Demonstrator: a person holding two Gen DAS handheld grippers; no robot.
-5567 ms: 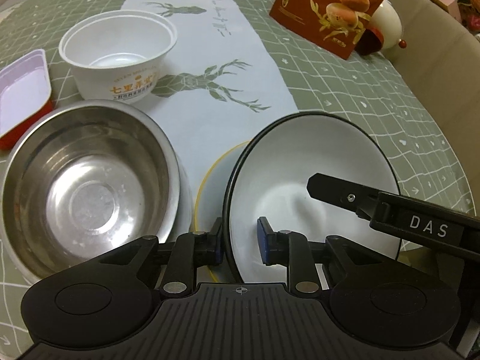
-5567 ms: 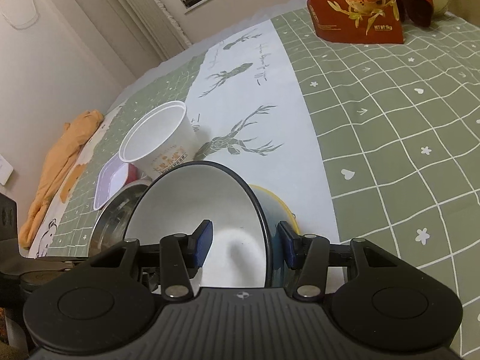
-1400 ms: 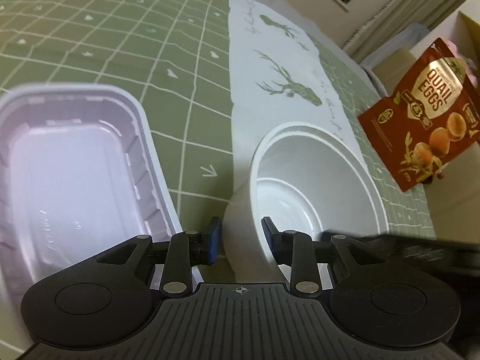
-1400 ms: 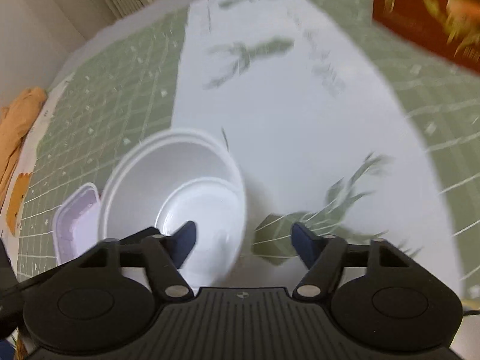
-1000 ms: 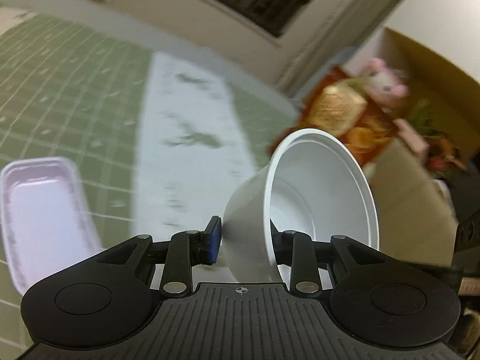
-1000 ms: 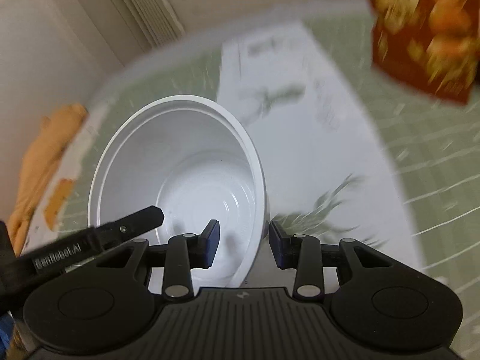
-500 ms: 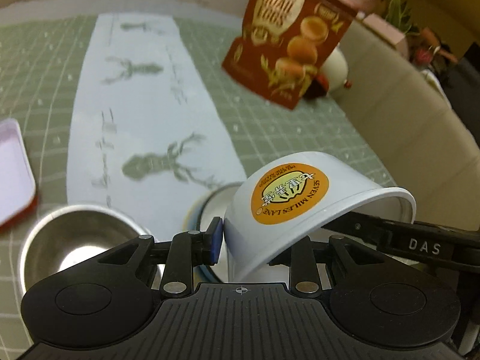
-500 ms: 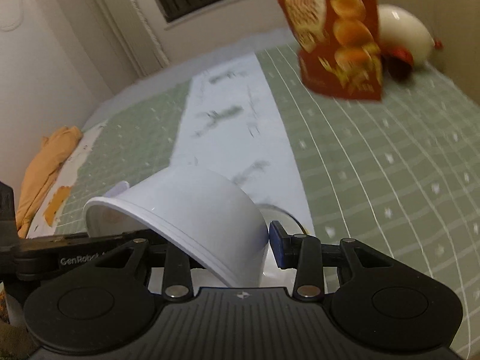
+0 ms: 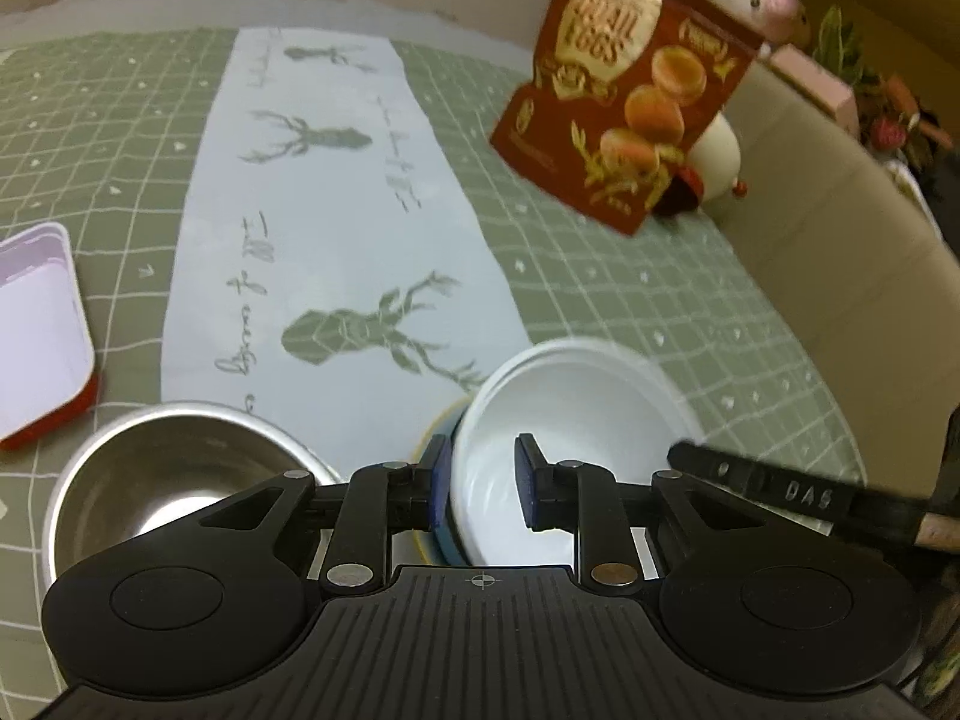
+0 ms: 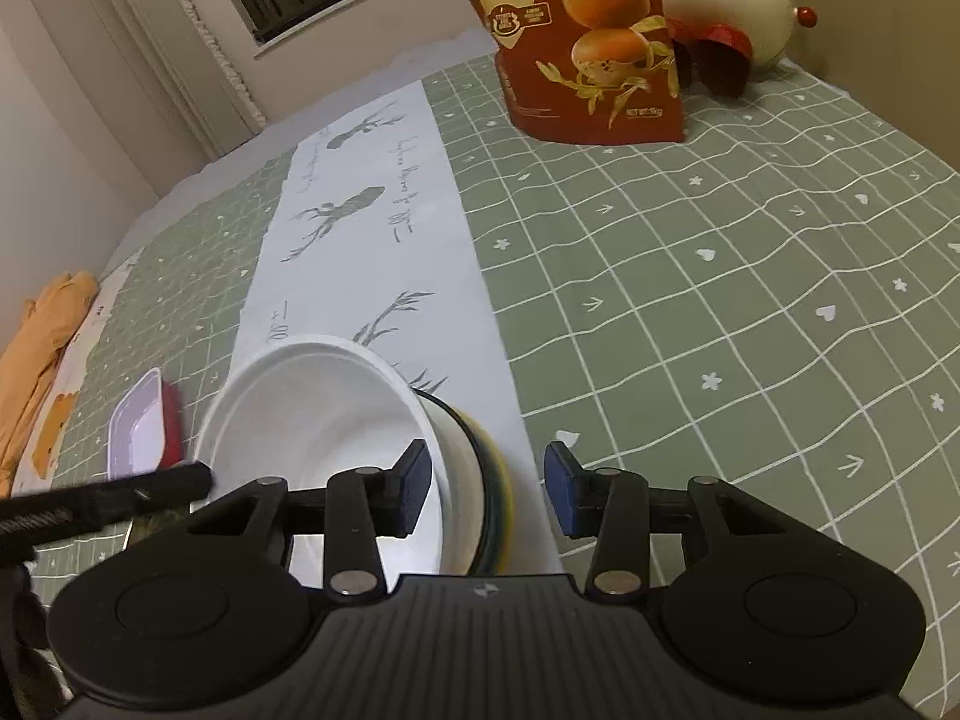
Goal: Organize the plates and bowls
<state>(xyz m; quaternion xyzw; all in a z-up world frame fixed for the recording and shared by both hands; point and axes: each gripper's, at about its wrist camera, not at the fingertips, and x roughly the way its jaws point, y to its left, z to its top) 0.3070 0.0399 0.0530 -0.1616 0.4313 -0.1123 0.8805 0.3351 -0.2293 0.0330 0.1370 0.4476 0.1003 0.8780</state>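
On the table [image 9: 690, 276] with its green grid cloth and the white deer runner [image 9: 324, 252], the biggest thing near the cameras is the steel bowl [image 9: 162, 474], sitting just left of the stack. That stack is a white plastic bowl [image 9: 570, 420] resting upright in a dark-rimmed bowl [image 10: 480, 468] on a yellow-rimmed plate [image 10: 507, 498]. Left claw [image 9: 478, 489] has its pads either side of the plastic bowl's near wall, but I can't tell if they're actually squeezing it. Right claw [image 10: 486, 495] is spread wide, one finger inside the bowl, the other outside the stack, touching nothing. Quail eggs bag [image 10: 588, 36] stands at the far end, and a pink tray [image 9: 36, 324] lies off to the left.
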